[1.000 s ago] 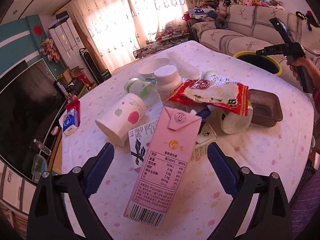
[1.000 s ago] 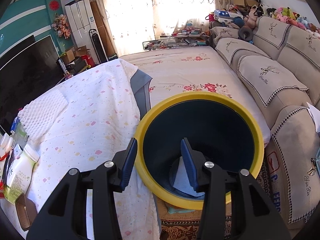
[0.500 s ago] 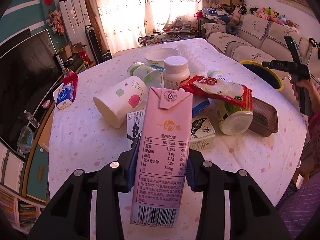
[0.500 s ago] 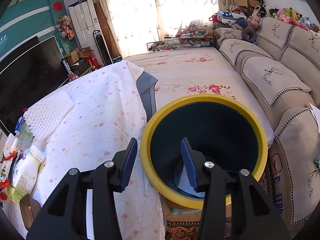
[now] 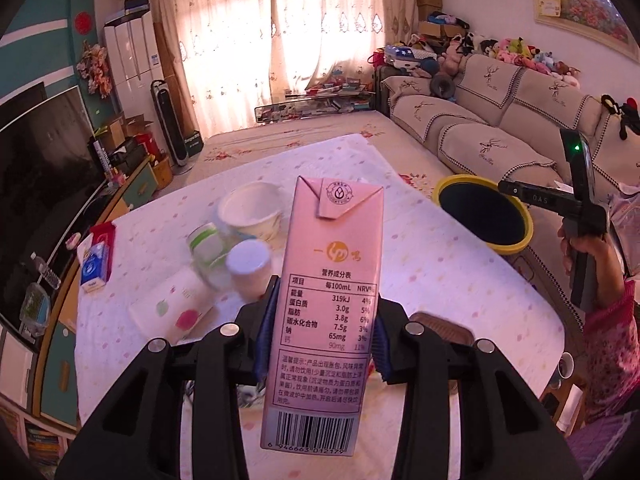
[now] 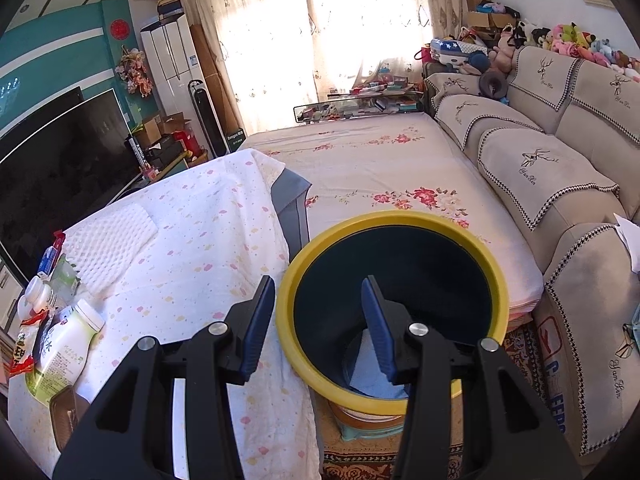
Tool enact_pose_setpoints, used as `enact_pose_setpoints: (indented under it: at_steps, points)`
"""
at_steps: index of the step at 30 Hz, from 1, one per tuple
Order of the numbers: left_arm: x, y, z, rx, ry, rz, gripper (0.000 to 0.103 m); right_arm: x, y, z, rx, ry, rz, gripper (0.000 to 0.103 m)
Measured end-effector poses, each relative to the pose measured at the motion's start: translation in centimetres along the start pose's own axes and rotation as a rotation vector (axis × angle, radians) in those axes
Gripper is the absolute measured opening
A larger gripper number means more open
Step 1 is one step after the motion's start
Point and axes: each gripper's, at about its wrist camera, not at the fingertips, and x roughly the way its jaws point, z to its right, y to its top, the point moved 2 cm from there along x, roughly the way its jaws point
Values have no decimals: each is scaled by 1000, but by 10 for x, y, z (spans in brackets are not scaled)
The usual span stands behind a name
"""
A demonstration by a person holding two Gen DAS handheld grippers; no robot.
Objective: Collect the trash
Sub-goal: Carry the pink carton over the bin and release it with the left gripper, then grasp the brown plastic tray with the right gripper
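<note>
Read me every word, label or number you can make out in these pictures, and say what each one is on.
"营养成分表", "每100mL", "319kJ" stand on the pink carton in the left gripper.
"6 946663 012179" stands under the carton's barcode.
"San Ben" is stitched on the sofa cover.
The print on the white bottle and the blue box is too small to read.

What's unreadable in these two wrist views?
- Left wrist: the pink carton, held in the left tongs, hides the table behind it.
- Left wrist: the paper cup and white bottle are motion-blurred; labels unreadable.
- Right wrist: the right tongs cover part of the yellow bin floor.
</note>
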Motion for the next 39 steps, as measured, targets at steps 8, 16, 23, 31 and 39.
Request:
enact_pose_setpoints:
  at_steps: [8,16,23,31,39]
  points:
    - [72,81,119,152,-140,-31,40,-27,4,41,22,-48,52,44]
    - [177,132,221,157,-215,-163,40,-27,15,84,40,-70,83,44]
    - [254,151,265,140,-218,-265,40,-22,32,101,15,-88,72,44]
    - [310,146,281,90,-259,-385,49,-38,37,117,22,-169,52,45]
    - [227,158,243,45,-278,-231,66,-65,9,109,41,-179,27,47]
